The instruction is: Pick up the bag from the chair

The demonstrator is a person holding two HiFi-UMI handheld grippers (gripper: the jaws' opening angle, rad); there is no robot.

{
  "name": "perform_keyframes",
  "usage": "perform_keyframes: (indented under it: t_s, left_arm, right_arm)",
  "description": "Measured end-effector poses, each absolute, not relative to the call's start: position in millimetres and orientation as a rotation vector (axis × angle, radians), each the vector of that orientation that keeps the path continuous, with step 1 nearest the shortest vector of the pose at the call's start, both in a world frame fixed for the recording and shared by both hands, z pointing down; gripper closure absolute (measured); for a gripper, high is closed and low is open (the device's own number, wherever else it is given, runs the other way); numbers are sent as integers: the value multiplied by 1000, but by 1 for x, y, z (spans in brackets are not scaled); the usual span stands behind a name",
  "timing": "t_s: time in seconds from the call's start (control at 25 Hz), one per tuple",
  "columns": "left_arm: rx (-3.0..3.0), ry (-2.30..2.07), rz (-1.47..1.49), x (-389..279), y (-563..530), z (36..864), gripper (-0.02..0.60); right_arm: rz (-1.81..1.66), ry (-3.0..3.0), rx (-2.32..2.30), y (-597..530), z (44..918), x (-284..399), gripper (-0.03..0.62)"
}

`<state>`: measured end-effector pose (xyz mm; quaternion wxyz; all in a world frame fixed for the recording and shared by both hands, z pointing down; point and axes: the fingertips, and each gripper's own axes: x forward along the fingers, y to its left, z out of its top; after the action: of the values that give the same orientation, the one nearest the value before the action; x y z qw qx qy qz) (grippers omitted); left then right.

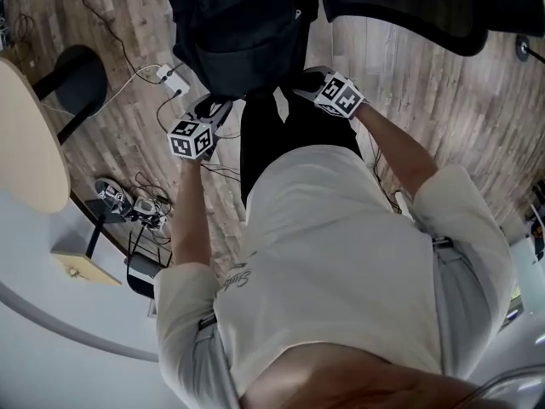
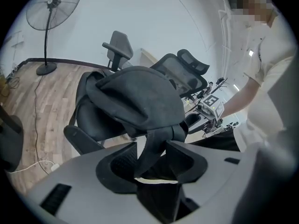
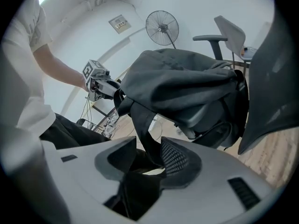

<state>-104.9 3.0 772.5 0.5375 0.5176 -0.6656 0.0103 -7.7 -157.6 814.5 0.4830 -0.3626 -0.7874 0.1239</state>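
Grasp setup in hand: black backpack [image 2: 135,97] sits on the office chair [image 2: 78,141], shoulder straps [image 2: 150,146] hanging off the chair's front. Left gripper [image 2: 152,158] and right gripper [image 3: 148,155] are both spread, one strap threaded through each, pads not clamping. Next, probably: clench both, lift clear of the chair. Wood plank floor [image 1: 426,83] under the chair, cables [image 1: 128,62] beside it, pedestal fan [image 2: 52,10] beyond.

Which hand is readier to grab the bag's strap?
Right, probably: the right hand-held gripper has a strap against one pad, jaws apart. In the left hand-held gripper the other strap crosses the gap.
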Motion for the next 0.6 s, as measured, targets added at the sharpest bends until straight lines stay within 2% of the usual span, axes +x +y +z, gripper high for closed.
perform_keyframes:
  t_s: [0.44, 0.6]
  left_arm:
    - [1376, -1405, -6, -103, -7, 779, 396]
    - [1437, -1333, 31, -98, -17, 781, 397]
  right_arm:
    - [353, -1806, -1094, -96, 824, -33, 451]
    - [421, -1785, -1074, -95, 824, -36, 481]
